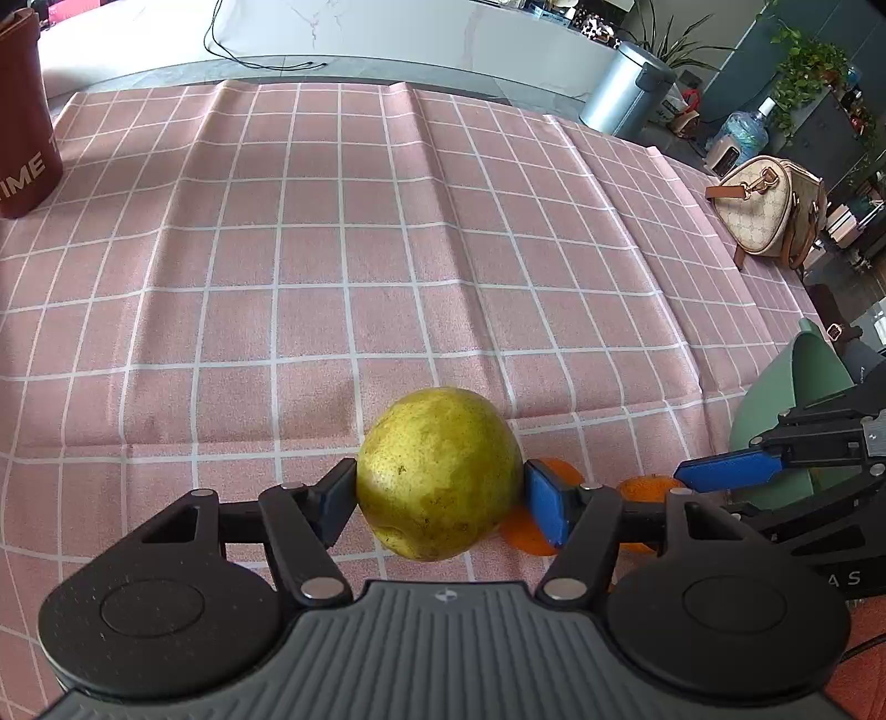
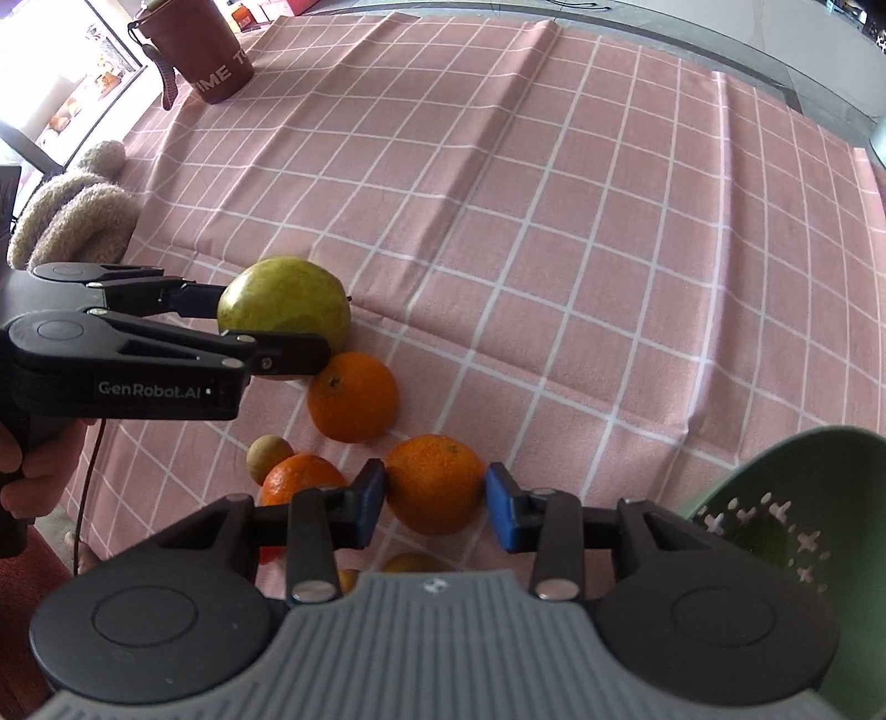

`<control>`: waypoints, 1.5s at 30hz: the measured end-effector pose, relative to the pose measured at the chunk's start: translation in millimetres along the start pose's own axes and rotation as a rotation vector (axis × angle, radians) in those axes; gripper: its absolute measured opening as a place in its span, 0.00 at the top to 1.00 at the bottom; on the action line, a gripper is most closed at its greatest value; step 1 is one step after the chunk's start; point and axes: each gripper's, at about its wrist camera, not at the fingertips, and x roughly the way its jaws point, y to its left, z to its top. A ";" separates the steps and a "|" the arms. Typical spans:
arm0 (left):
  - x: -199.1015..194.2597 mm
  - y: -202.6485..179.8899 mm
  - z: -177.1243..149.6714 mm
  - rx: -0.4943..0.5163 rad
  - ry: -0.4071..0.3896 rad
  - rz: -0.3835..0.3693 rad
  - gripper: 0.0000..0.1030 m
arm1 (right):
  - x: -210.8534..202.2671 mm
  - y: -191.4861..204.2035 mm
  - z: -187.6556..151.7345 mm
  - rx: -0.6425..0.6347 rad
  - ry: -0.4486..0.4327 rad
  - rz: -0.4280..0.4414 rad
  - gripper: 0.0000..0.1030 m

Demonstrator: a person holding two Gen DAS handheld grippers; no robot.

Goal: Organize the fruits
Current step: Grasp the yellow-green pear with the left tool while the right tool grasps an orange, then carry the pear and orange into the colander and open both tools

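Observation:
My left gripper [image 1: 440, 498] is shut on a yellow-green pear [image 1: 437, 473], held just above the pink checked cloth; the pear also shows in the right wrist view [image 2: 282, 302]. My right gripper [image 2: 434, 501] has its blue pads on both sides of an orange [image 2: 434, 482] that rests on the cloth; the left pad touches it, the right pad is at its edge. Two more oranges [image 2: 354, 396] [image 2: 302, 476] and a small brown fruit [image 2: 268, 457] lie nearby. A green perforated bowl [image 2: 786, 531] sits at the right.
A brown cup with white lettering [image 2: 207, 50] stands at the far left of the cloth. A woolly beige item [image 2: 72, 216] lies off the left edge. A patterned handbag [image 1: 769, 210] sits at the far right. A silver bin [image 1: 626, 91] stands beyond the table.

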 end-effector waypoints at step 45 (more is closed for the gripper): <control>-108.3 -169.9 -21.4 0.195 -0.087 -0.079 0.29 | -148.7 -26.9 -94.6 -0.082 -0.176 -0.145 0.59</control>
